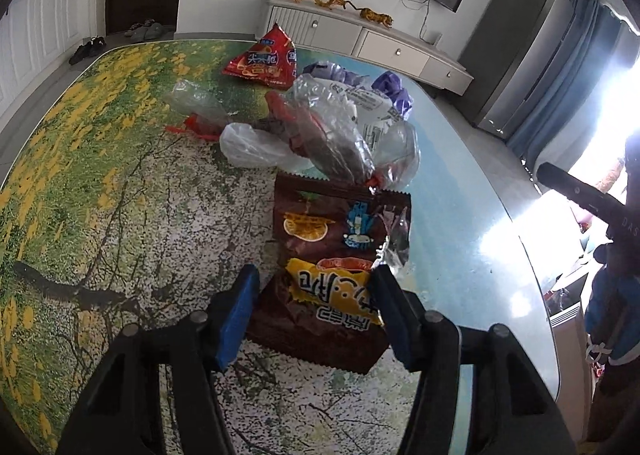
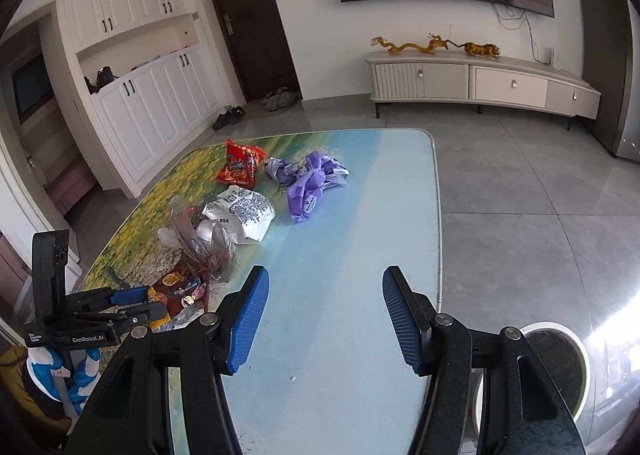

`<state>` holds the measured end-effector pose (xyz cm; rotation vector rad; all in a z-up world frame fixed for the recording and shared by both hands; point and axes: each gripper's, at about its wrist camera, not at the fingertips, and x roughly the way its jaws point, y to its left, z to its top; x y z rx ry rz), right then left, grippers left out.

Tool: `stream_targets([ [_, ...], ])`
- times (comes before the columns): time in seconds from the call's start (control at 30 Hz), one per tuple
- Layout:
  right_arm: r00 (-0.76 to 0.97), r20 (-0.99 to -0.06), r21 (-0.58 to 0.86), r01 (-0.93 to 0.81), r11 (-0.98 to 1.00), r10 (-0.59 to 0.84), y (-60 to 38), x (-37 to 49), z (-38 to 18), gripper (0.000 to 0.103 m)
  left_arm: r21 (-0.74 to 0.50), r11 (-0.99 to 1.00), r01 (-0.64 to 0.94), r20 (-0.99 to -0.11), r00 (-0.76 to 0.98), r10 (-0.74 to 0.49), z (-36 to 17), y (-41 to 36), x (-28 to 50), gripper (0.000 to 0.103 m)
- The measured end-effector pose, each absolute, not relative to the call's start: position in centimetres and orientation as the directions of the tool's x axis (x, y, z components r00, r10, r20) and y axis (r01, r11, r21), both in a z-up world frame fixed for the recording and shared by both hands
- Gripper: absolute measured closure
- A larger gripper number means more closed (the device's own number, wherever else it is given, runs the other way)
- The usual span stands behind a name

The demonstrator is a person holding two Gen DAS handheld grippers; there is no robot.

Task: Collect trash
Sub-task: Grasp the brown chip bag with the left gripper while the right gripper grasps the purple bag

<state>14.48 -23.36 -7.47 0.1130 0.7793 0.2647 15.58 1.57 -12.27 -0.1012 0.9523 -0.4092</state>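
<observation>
A brown and yellow snack wrapper (image 1: 328, 279) lies on the printed table (image 1: 120, 183). My left gripper (image 1: 316, 291) is open, its blue pads on either side of the wrapper's near end; it also shows in the right wrist view (image 2: 132, 301), low over the same wrapper (image 2: 180, 291). Behind it lie clear plastic bags (image 1: 320, 135), a red snack bag (image 1: 264, 59), a white wrapper (image 2: 244, 215) and purple wrappers (image 2: 308, 183). My right gripper (image 2: 326, 315) is open and empty above the bare blue part of the table.
A white round bin (image 2: 560, 359) stands on the floor at the table's right front corner. A TV cabinet (image 2: 480, 83) stands against the far wall. The table's right edge (image 2: 438, 215) borders grey floor tiles.
</observation>
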Motion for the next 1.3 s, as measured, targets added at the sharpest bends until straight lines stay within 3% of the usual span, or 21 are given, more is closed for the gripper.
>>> stream_targets([
  [0.33,0.645,-0.7,0.191,-0.245,0.951,0.307,-21.1,16.4,-8.4,0.045,-0.192,0.929,0.316,-0.762,0.549,-0.344,-12.5,0.6,14.8,0.073],
  [0.77,0.637,-0.708,0.168,-0.268,0.949,0.306,-18.6,22.2,-9.0,0.044,-0.268,0.914,0.304,-0.714,0.575,-0.4,-11.6,3.6,13.8,0.079],
  [1.2,0.625,-0.717,0.261,-0.17,0.95,0.309,-18.0,30.5,-12.6,0.045,-0.341,0.901,0.269,-0.648,0.627,-0.433,-10.2,7.5,13.5,0.081],
  [1.3,0.622,-0.722,0.271,-0.147,0.951,0.302,-18.2,31.2,-13.2,0.058,-0.349,0.902,0.254,-0.64,0.639,-0.427,-9.9,8.2,13.4,0.08],
])
